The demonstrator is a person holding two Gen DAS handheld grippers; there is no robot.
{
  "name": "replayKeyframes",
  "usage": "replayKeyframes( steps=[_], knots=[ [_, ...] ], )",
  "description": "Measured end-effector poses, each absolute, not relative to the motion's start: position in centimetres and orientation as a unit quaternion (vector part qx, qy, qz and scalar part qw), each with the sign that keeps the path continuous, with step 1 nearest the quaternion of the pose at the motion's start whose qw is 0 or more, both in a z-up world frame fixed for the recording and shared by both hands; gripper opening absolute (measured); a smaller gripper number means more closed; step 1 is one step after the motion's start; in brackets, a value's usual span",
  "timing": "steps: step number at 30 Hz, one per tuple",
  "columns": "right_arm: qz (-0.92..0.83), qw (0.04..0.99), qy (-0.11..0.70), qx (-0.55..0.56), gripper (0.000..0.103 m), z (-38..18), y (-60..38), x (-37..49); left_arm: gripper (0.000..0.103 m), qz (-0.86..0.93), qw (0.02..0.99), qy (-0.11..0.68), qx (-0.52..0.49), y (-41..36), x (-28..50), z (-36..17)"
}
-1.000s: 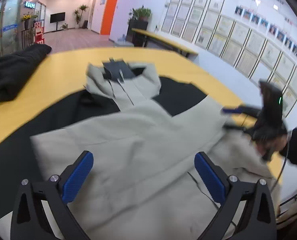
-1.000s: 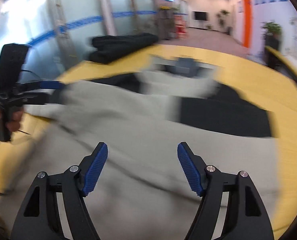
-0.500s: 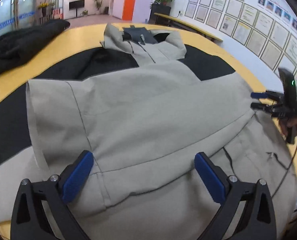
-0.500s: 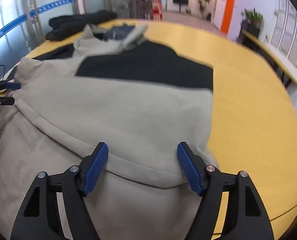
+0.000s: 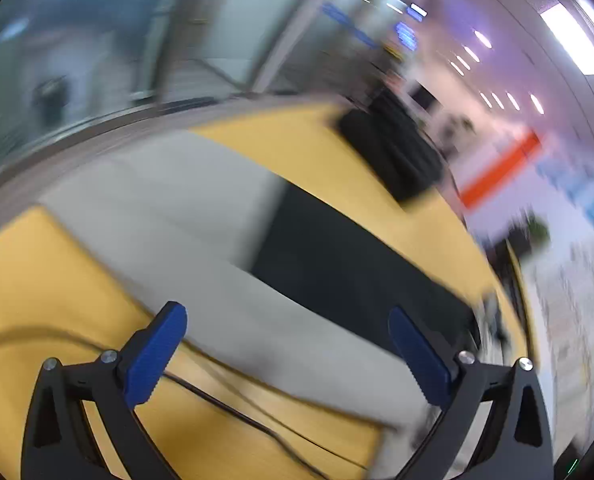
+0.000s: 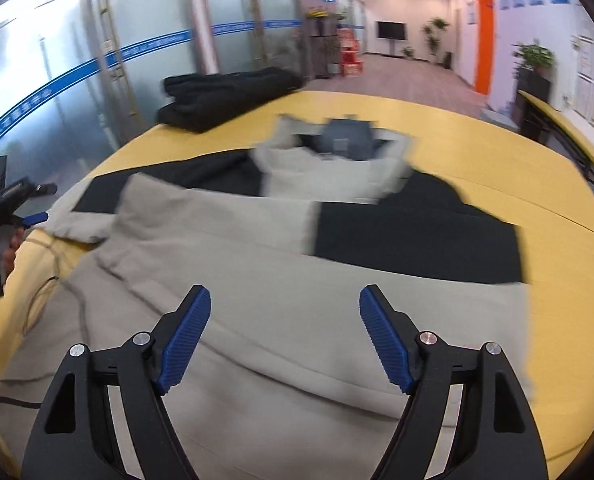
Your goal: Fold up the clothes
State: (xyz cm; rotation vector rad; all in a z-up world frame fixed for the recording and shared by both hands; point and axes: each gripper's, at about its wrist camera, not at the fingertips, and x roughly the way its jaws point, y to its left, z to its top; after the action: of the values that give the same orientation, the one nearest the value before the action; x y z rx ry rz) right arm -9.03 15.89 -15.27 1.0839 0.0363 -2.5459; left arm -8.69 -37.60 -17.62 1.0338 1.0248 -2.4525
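In the left wrist view, heavily blurred, the left gripper point(image 5: 287, 354) stands with its blue-padded jaws wide apart and nothing between them; just ahead of and below its fingertips a grey sleeve-like strip of the grey-and-black fabric jacket point(image 5: 201, 240) runs across the yellow wooden table point(image 5: 29, 288), with a thin dark cable point(image 5: 225, 410) lying on the table under the near finger. A pile of black clothing point(image 5: 393, 156) lies well beyond the gripper. No writing can be made out here. In the right wrist view, the right gripper point(image 6: 285, 336) holds nothing, its jaws spread and opening further, poised above the grey lower body of the jacket, which lies spread ahead of it with the collar at the far end. The near part appears folded up over the body, so the fold seems begun, with this side sleeve and the final folds probably left. Far to the side, the left gripper sits at the sleeve end. Wall posters and blue signs are too small to read.
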Motion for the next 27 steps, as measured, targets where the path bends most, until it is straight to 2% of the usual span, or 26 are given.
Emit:
replayKeyframes(
  steps=[5,7,12,13,15,16,21,24,27],
  knots=[
    [-0.885,0.241,0.022,0.397,0.078,-16.8,8.0,-9.8,0.103,-0.807,0.187,0.428,0.362,-45.7,-7.7,-20.1],
    [-0.878,0.258,0.027,0.401,0.078,-17.3,5.5,-9.9,0.103,-0.797,0.174,0.453,0.359,-47.2,-8.1,-21.0],
    [-0.865,0.280,0.032,0.414,0.078,-18.1,1.2,-9.3,0.101,-0.801,0.168,0.450,0.358,-47.4,-8.0,-21.1],
    [-0.863,0.282,0.029,0.417,0.078,-18.2,0.8,-9.2,0.083,-0.800,0.161,0.453,0.360,-47.5,-7.8,-21.3],
    [-0.861,0.284,0.024,0.421,0.078,-18.4,0.1,-9.4,0.040,-0.805,0.164,0.435,0.369,-47.5,-8.2,-21.1],
    [-0.861,0.286,0.023,0.421,0.078,-18.4,-0.1,-9.3,0.008,-0.803,0.155,0.435,0.377,-47.6,-8.5,-21.5],
    [-0.861,0.284,0.022,0.420,0.078,-18.4,0.3,-9.0,0.005,-0.819,0.140,0.438,0.342,-46.8,-8.0,-20.5],
    [-0.865,0.273,0.013,0.421,0.078,-18.1,2.1,-8.7,0.003,-0.845,0.106,0.425,0.305,-44.1,-8.6,-16.9],
    [-0.873,0.257,0.000,0.415,0.077,-17.5,4.5,-8.3,0.003,-0.884,0.030,0.369,0.287,-37.1,-10.1,-11.4]
  ],
)
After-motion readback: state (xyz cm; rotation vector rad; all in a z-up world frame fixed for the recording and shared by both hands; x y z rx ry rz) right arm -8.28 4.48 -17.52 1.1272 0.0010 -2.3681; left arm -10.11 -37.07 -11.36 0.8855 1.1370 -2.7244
